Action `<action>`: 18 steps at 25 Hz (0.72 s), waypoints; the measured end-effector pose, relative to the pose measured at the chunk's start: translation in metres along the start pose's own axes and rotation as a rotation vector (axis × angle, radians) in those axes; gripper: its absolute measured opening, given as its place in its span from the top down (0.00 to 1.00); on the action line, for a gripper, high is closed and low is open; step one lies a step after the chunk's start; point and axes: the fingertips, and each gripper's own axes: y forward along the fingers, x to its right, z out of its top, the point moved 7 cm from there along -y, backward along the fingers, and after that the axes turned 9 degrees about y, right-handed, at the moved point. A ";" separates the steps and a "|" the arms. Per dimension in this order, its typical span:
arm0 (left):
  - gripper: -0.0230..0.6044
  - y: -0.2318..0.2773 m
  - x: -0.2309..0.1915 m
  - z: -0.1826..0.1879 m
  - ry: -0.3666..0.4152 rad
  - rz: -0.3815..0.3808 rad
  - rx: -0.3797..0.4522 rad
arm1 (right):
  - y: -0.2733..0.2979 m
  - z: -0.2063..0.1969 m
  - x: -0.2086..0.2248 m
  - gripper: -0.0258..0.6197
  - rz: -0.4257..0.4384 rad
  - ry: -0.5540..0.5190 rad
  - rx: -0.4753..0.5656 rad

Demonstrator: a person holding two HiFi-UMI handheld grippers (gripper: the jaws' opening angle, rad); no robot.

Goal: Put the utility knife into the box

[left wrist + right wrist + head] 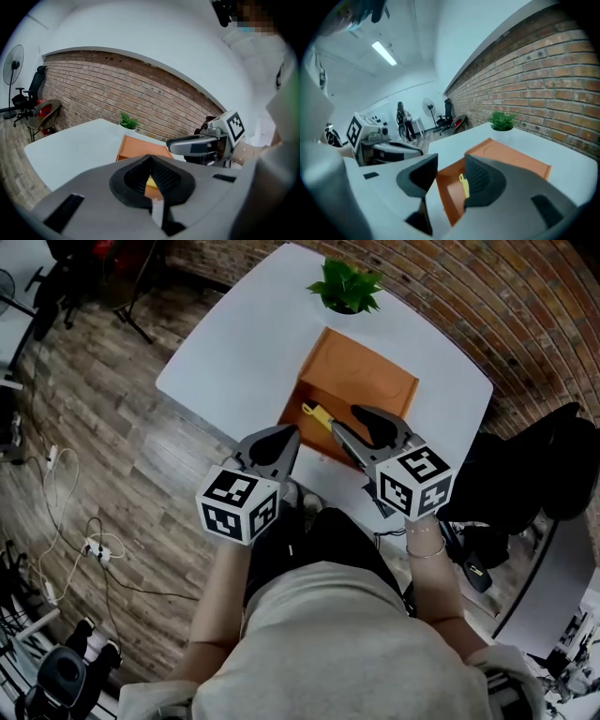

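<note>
A yellow utility knife lies inside the open orange box on the white table, near the box's front left wall. In the right gripper view the knife shows between and beyond the jaws, down in the box. My right gripper hovers over the box's near edge, open, with nothing between its pads. To the left of it my left gripper is shut and empty, held above the table's near edge. In the left gripper view the closed jaws hide most of the box.
A small green potted plant stands at the table's far edge behind the box. A brick wall runs along the far side. A dark chair or bag is at the right. Cables and a power strip lie on the wooden floor at the left.
</note>
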 end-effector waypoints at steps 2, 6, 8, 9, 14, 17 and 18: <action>0.95 -0.002 0.004 0.011 0.002 0.001 0.029 | -0.012 0.012 -0.004 0.69 0.020 0.035 0.087; 0.95 -0.005 0.010 0.035 0.025 0.001 0.091 | -0.032 0.032 -0.014 0.71 0.055 0.062 0.227; 0.95 -0.007 0.014 0.047 0.049 0.003 0.119 | -0.041 0.040 -0.018 0.78 0.068 0.069 0.291; 0.95 -0.008 0.017 0.053 0.056 -0.001 0.133 | -0.046 0.043 -0.020 0.80 0.076 0.073 0.319; 0.95 -0.009 0.034 0.073 0.085 -0.040 0.181 | -0.066 0.050 -0.027 0.89 0.075 0.066 0.407; 0.95 -0.006 0.044 0.077 0.129 -0.052 0.192 | -0.075 0.052 -0.027 0.96 0.058 0.074 0.462; 0.95 -0.006 0.046 0.079 0.140 -0.043 0.202 | -0.077 0.052 -0.028 0.96 0.053 0.075 0.474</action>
